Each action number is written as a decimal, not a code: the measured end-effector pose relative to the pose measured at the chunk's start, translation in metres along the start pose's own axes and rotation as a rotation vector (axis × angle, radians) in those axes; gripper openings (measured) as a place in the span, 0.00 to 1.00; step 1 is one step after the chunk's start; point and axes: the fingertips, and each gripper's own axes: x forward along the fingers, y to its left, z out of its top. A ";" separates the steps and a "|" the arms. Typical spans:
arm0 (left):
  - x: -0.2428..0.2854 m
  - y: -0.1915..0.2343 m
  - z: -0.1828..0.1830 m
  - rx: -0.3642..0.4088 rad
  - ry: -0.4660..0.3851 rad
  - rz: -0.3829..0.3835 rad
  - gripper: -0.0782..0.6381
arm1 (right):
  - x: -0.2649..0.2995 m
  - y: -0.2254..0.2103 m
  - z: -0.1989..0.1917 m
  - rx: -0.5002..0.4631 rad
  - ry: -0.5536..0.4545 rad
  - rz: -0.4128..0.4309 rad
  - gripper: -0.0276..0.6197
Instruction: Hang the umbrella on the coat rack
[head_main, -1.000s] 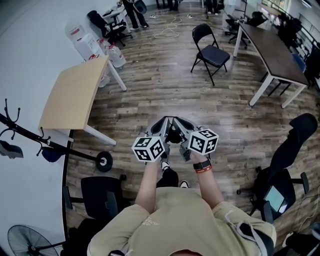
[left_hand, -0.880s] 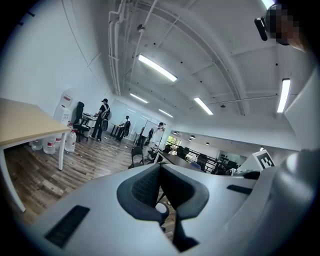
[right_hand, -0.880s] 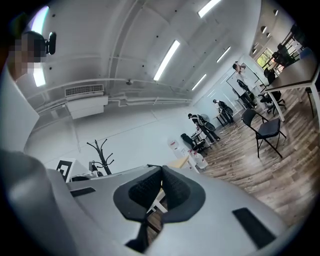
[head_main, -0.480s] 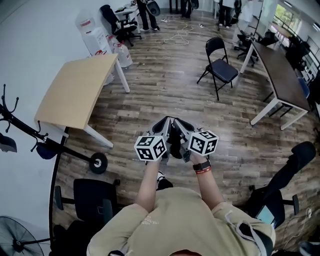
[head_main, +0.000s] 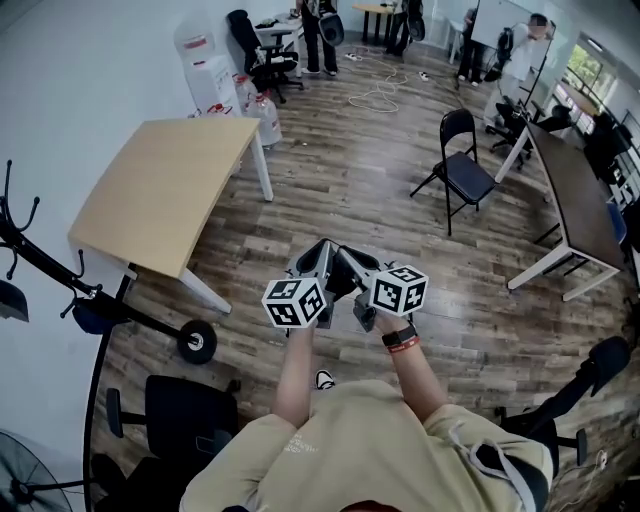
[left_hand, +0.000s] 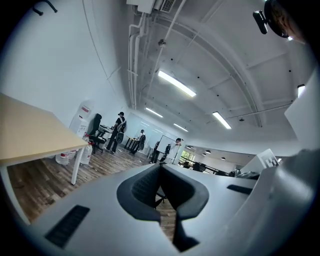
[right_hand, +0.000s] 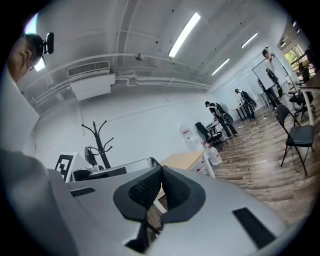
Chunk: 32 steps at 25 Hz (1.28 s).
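Note:
The black coat rack (head_main: 60, 272) stands at the left wall in the head view, its round base (head_main: 197, 342) on the floor. It also shows in the right gripper view as the coat rack (right_hand: 101, 145), far left. A dark blue item (head_main: 90, 315) hangs low on it; I cannot tell what it is. No umbrella is plainly visible. My left gripper (head_main: 320, 250) and right gripper (head_main: 345, 256) are held side by side in front of my chest, both shut with nothing between the pads. The left gripper (left_hand: 160, 166) points into the room, and the right gripper (right_hand: 161, 169) points toward the table and rack.
A light wooden table (head_main: 170, 190) stands ahead on the left. A black office chair (head_main: 185, 410) and a fan (head_main: 30, 480) are near the rack. A folding chair (head_main: 465, 170) and a long dark table (head_main: 575, 215) are to the right. People (head_main: 320, 30) stand at the far end.
The view has swung so the wooden table looks larger and the folding chair sits further right. Both grippers stay shut and together in front of me.

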 end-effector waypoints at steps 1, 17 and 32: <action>0.001 0.012 0.007 0.003 -0.006 0.009 0.14 | 0.015 0.001 0.003 0.000 0.003 0.011 0.07; -0.081 0.222 0.082 -0.029 -0.131 0.319 0.14 | 0.241 0.089 -0.042 -0.007 0.203 0.286 0.07; -0.199 0.397 0.177 0.004 -0.285 0.763 0.14 | 0.438 0.232 -0.084 -0.021 0.446 0.754 0.07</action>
